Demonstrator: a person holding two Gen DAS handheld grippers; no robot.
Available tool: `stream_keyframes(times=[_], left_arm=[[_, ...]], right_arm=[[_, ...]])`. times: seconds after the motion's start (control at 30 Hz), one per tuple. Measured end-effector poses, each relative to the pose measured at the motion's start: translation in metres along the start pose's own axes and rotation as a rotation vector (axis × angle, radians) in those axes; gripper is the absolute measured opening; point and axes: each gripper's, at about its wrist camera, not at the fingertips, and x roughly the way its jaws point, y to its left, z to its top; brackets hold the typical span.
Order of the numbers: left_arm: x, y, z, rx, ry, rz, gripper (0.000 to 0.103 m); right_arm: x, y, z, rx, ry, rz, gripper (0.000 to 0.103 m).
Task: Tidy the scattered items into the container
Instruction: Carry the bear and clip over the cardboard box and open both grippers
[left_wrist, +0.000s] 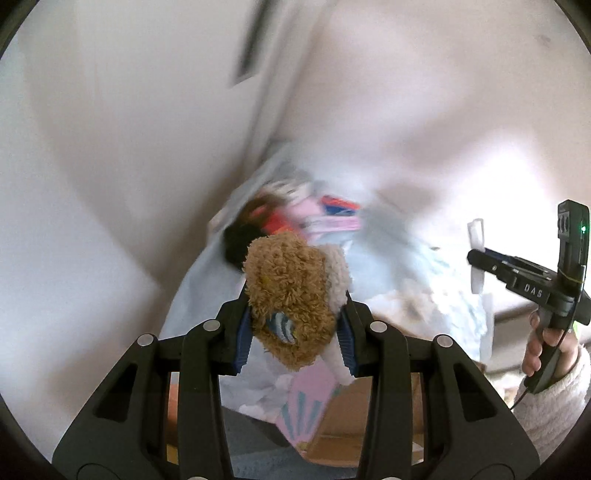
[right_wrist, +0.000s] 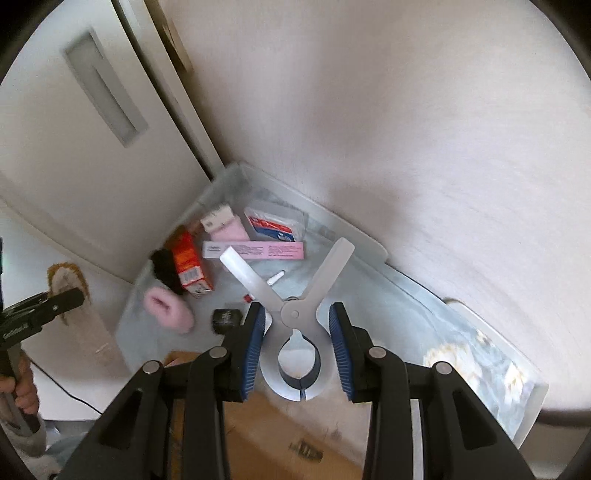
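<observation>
Above the clear plastic bin (right_wrist: 354, 236) by the wall, we hold both tools. Our left gripper (left_wrist: 293, 317) is clamped on a brown fuzzy slipper (left_wrist: 291, 295). Our right gripper (right_wrist: 297, 332) is clamped on a big white clip (right_wrist: 291, 314), its arms spread forward. Down in the bin lie a pink box (right_wrist: 255, 250), an orange box (right_wrist: 190, 264), a pink slipper (right_wrist: 168, 308) and a white packet (right_wrist: 275, 223).

The left hand-held gripper (left_wrist: 295, 317) clamps a brown plush slipper (left_wrist: 291, 295) above the bin (left_wrist: 207, 291).
</observation>
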Motion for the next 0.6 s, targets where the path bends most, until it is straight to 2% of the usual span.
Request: stream_keyframes(times=[0.2, 0.33, 0.37, 0.5, 0.6], left_arm=[[-0.009, -0.057, -0.006, 0.204, 0.007, -0.106, 0.035], [0.000, -0.086, -0.022, 0.323, 0.071, -0.169, 0.035], [0.005, -0.093, -0.028, 0.359, 0.092, -0.180, 0.035], [0.021, -0.110, -0.049, 0.455, 0.159, -0.199, 0.035], [0.041, -0.118, -0.064, 0.487, 0.217, -0.209, 0.035]], right_arm=[[-0.035, 0.018, -0.043, 0.070, -0.067, 0.007, 0.033], [-0.061, 0.015, -0.078, 0.160, -0.074, 0.018, 0.033], [-0.049, 0.020, -0.089, 0.183, -0.075, 0.019, 0.033], [-0.056, 0.018, -0.122, 0.256, -0.068, -0.005, 0.033], [-0.054, 0.014, -0.144, 0.321, -0.058, 0.005, 0.033]])
